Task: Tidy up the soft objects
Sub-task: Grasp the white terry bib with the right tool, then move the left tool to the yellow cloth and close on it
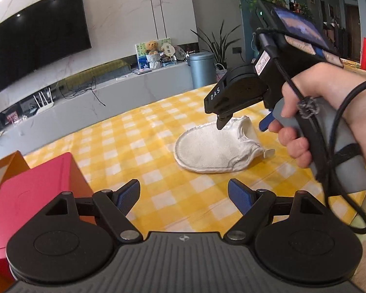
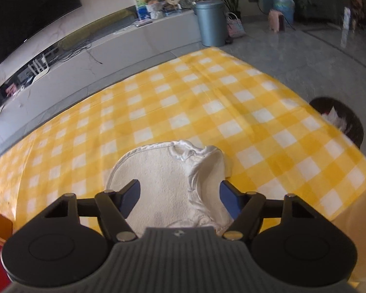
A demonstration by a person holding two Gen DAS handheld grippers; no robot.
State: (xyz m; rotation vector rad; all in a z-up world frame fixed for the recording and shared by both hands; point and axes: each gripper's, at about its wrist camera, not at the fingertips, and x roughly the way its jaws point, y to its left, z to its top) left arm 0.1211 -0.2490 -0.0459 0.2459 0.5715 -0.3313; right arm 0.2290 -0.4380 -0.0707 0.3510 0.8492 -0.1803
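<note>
White mitt partly hidden by right gripper; box cropped.

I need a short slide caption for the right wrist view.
Open right gripper poised over a white terry mitt on the yellow checked tablecloth.

Count at this moment: one white terry mitt on one yellow-and-white checked tabletop; one red box at the near left edge, with one orange box just behind it. Hand-held grippers: two, the left hand-held gripper and the right hand-held gripper, each with two blue-padded fingers; one hand in view on the right unit. Background: one wall television, one teddy bear, one grey lidded bin, one white router.
</note>
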